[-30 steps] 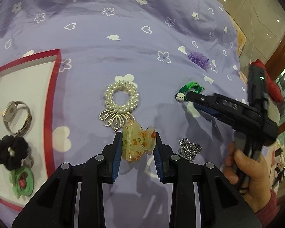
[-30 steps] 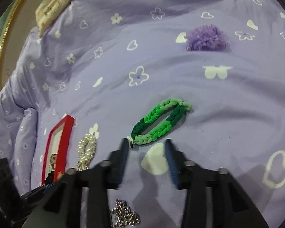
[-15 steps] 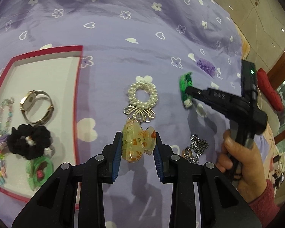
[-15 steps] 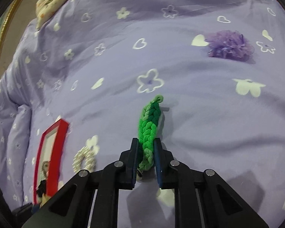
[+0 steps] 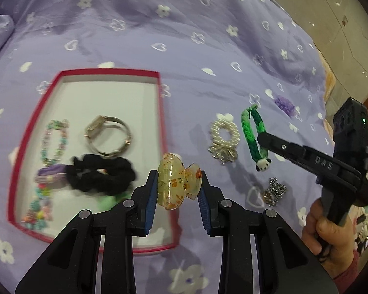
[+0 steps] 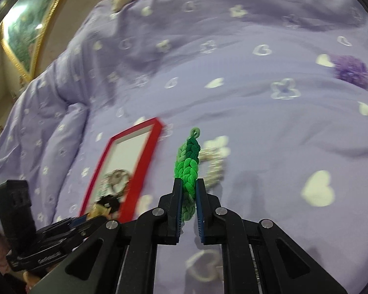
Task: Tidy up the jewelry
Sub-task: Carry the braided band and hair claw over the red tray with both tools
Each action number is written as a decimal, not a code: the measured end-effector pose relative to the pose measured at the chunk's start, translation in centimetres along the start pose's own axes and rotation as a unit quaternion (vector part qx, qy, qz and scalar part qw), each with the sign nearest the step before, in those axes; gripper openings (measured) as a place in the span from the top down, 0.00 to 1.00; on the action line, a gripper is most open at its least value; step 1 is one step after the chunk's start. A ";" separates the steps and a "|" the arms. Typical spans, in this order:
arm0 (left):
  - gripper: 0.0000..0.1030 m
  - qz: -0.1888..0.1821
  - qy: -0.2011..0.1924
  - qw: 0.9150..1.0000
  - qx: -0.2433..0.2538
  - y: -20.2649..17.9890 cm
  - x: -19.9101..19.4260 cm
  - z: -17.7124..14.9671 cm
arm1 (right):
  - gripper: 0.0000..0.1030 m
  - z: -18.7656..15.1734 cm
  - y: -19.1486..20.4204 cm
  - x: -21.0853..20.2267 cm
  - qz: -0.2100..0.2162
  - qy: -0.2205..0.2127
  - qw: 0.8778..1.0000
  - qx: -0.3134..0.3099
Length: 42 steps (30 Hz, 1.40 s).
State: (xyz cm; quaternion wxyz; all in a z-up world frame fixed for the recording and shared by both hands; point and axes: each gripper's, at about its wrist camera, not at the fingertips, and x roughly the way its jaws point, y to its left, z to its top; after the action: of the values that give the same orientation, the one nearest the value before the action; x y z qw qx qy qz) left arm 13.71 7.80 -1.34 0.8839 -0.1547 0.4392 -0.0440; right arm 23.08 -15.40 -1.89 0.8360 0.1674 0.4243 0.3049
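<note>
Braided green bracelet [image 6: 187, 171] lifted, right tongs [image 6: 188, 210] clamping it, left tongs [image 5: 177, 196] gripping glossy claw clip [image 5: 177, 183].

Tray [image 5: 160, 112]: far half bare white floor, open from above. Near half crowded by watch [image 5: 108, 132], black scrunchie [image 5: 100, 175], beads [image 5: 54, 137]. Between tray and pearl ring [image 5: 224, 134], bare bedspread [image 5: 184, 49].

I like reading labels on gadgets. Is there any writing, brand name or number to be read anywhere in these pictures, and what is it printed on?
"DAS": raised letters on the black arm of the right gripper, seen from the left wrist.
Raised lettering on the side of the left gripper, low in the right wrist view: too blurred to read.
Nothing else carries writing.
</note>
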 end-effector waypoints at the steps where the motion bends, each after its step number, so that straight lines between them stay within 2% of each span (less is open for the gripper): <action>1: 0.72 0.002 -0.004 1.000 -0.003 0.5 -0.4 0.1 | 0.91 -0.1 0.7 0.2 0.006 0.002 1.000 -0.004; 12: 0.72 0.042 -0.030 0.998 -0.037 6.4 -3.3 0.5 | 0.91 -1.3 5.9 2.9 0.043 0.032 0.998 -0.032; 22: 0.72 0.066 -0.029 0.996 -0.048 9.6 -2.9 1.3 | 0.91 -0.7 8.9 5.4 0.057 0.047 0.996 -0.052; 33: 0.72 0.087 -0.028 0.995 -0.041 11.6 0.3 4.7 | 0.91 1.3 10.6 9.3 0.056 0.060 0.995 -0.065; 42: 0.72 0.107 -0.002 0.994 -0.024 12.6 4.6 7.9 | 0.90 3.8 10.8 13.7 0.049 0.076 0.994 -0.065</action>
State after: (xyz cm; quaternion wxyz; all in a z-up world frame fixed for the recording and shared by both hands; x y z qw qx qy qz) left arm 22.04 20.57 -4.34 0.8804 -0.1284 0.4523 0.0618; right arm 28.44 1.67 -2.15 0.7944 0.1090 0.4575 0.3843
